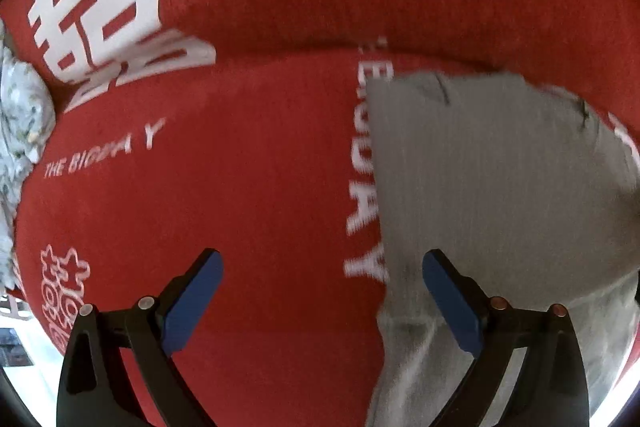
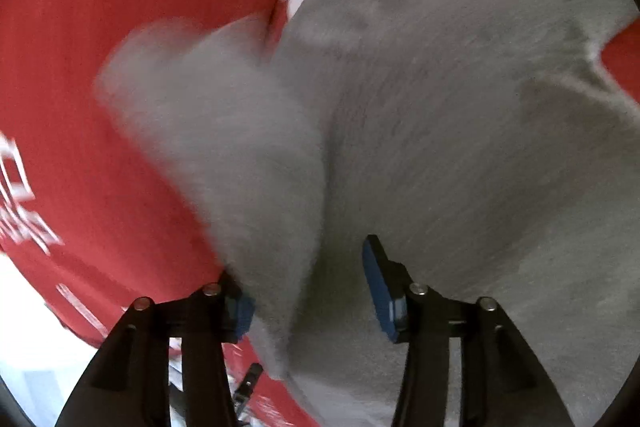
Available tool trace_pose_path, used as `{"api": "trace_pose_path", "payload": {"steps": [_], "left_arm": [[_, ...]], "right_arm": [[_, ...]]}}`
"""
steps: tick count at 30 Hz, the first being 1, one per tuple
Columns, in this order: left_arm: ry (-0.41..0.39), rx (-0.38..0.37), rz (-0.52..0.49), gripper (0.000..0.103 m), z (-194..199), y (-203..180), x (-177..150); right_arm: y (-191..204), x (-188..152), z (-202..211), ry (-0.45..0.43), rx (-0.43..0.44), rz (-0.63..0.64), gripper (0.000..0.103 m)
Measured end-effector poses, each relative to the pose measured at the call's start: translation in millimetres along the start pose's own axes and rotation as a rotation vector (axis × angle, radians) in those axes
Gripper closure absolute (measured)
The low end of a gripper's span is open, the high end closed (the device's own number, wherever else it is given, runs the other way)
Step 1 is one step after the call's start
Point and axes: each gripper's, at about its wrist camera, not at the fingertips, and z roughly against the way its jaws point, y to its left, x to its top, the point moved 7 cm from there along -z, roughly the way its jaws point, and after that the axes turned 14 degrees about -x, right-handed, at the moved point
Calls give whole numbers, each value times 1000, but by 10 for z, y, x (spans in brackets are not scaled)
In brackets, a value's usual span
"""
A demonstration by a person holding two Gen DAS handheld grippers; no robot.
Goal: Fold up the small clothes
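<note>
Grey garment [image 1: 500,195] lies spread on the red cloth [image 1: 260,167] with white lettering, and I see it to the right of my left gripper [image 1: 322,291]. That gripper's jaws stand wide apart with nothing between them; its right blue pad [image 1: 452,303] hangs over the garment's left edge, its left pad over bare red cloth. Through the right wrist view the garment [image 2: 460,147] fills most of the frame, blurred. A raised fold of it [image 2: 240,167] runs between the spread jaws of my right gripper [image 2: 308,291], covering part of the left pad; I cannot tell whether it is pinched. A crumpled pale bundle [image 1: 24,115] sits at the cloth's far left edge.
</note>
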Motion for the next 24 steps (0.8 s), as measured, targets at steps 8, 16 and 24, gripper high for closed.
{"api": "trace_pose_path", "payload": {"steps": [8, 16, 24], "left_arm": [[81, -126, 47, 3, -416, 43, 590], [155, -194, 63, 47, -690, -8, 805], [107, -299, 52, 94, -512, -12, 853]], "right_arm": [[88, -554, 108, 161, 8, 126, 43], [444, -1548, -784, 390, 43, 156, 43], [872, -1669, -1138, 377, 94, 209, 96]]}}
